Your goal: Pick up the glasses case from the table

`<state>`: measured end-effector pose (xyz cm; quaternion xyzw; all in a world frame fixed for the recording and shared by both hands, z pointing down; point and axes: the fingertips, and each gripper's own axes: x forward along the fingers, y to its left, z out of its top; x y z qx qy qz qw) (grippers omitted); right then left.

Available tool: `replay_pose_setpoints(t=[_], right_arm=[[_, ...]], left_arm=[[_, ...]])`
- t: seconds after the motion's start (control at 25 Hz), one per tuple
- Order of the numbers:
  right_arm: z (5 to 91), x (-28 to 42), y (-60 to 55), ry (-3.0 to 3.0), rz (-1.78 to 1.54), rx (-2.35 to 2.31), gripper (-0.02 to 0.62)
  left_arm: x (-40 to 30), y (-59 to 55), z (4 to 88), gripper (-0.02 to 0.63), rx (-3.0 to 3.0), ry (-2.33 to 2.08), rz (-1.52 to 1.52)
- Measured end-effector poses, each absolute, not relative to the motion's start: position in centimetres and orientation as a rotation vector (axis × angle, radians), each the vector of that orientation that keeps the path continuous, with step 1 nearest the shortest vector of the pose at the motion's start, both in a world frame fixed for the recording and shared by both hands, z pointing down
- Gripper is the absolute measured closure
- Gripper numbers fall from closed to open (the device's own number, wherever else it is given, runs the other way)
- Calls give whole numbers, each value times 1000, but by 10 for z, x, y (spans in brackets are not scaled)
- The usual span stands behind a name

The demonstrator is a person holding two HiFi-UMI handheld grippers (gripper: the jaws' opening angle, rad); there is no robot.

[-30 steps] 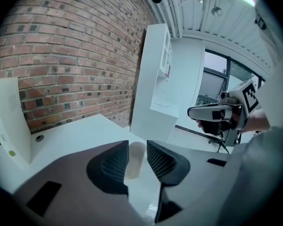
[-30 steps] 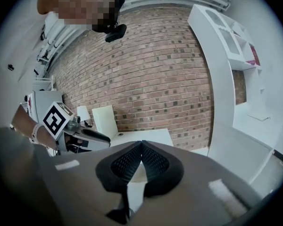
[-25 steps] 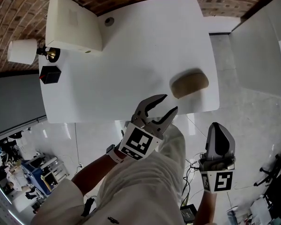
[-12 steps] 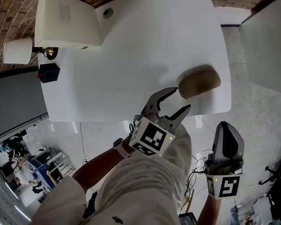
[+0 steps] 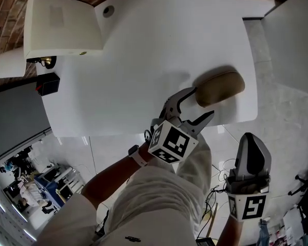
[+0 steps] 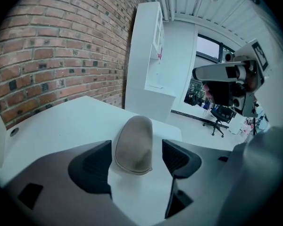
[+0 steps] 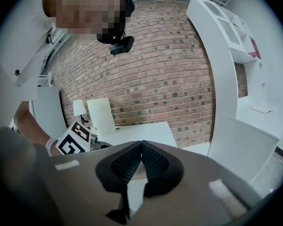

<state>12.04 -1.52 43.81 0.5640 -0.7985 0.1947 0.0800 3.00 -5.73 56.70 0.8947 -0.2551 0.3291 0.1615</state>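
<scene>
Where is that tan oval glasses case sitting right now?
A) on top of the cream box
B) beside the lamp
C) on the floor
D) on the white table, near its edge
D: the tan oval glasses case lies flat on the white table, close to its edge.

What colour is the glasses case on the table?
The glasses case is tan, a light brown; the head view shows it best.

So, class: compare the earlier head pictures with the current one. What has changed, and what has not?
The left gripper has come forward to the glasses case, its jaws opening; they now flank the case's near end without pressing it. The case lies unmoved on the table; the right gripper stays shut, empty.
</scene>
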Motion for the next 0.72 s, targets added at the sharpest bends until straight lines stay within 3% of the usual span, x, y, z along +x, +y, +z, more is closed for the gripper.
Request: replay_pose_setpoints(t=[0.72], right_arm=[[455,141,-32,-2335,652,1772,584]], left_arm=[[55,-74,613,250,2572,-643,1018]])
